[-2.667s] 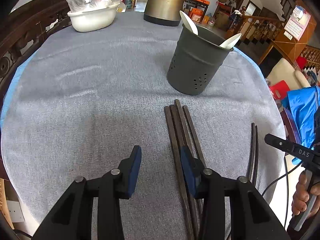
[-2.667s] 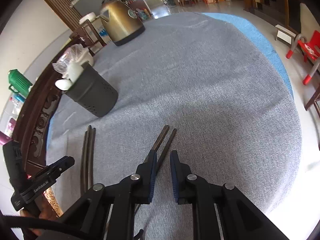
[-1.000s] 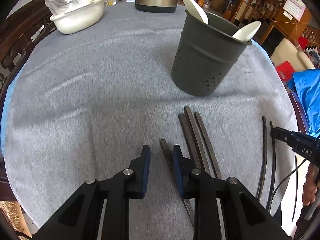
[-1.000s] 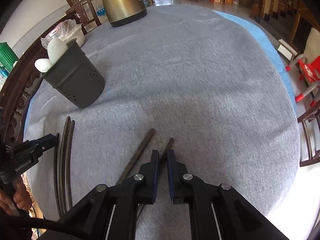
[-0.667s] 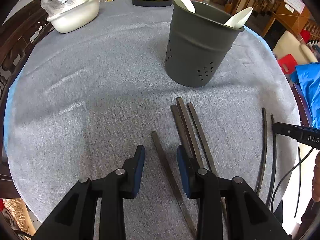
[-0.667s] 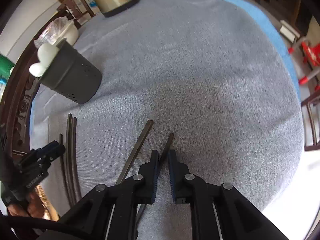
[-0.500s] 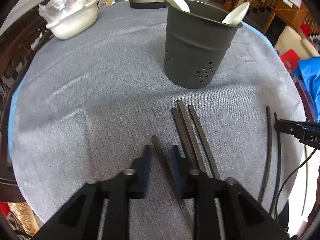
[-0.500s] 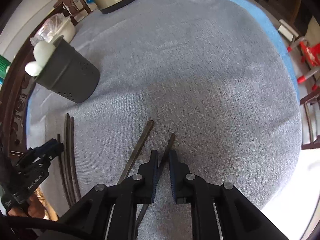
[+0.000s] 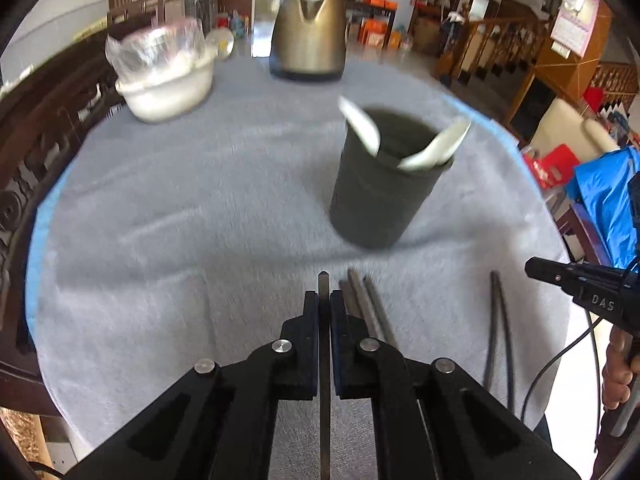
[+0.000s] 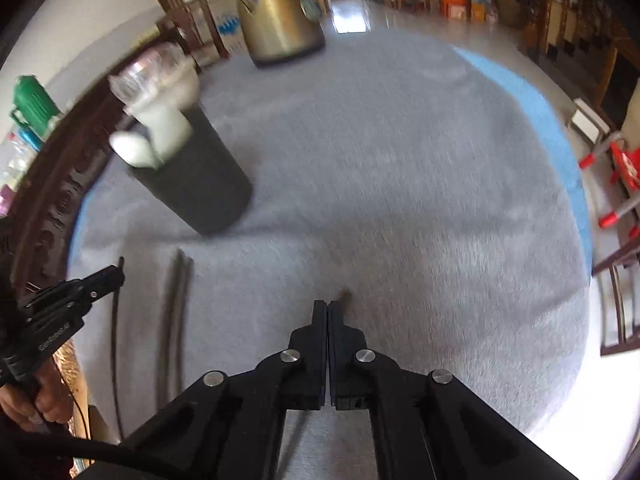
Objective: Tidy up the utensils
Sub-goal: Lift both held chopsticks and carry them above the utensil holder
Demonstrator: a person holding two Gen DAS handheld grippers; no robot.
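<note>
Our left claw (image 9: 325,304) pinches one chopstick (image 9: 323,280) at lower centre, our right claw (image 10: 327,312) is closed on another chopstick (image 10: 345,295) at lower centre, and the holder (image 9: 380,184) with spoons (image 9: 360,124) stands mid-frame on the bench (image 9: 180,220).

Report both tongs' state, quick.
Left tongs: closed on a dark chopstick.
Right tongs: closed, apparently gripping another chopstick.
</note>
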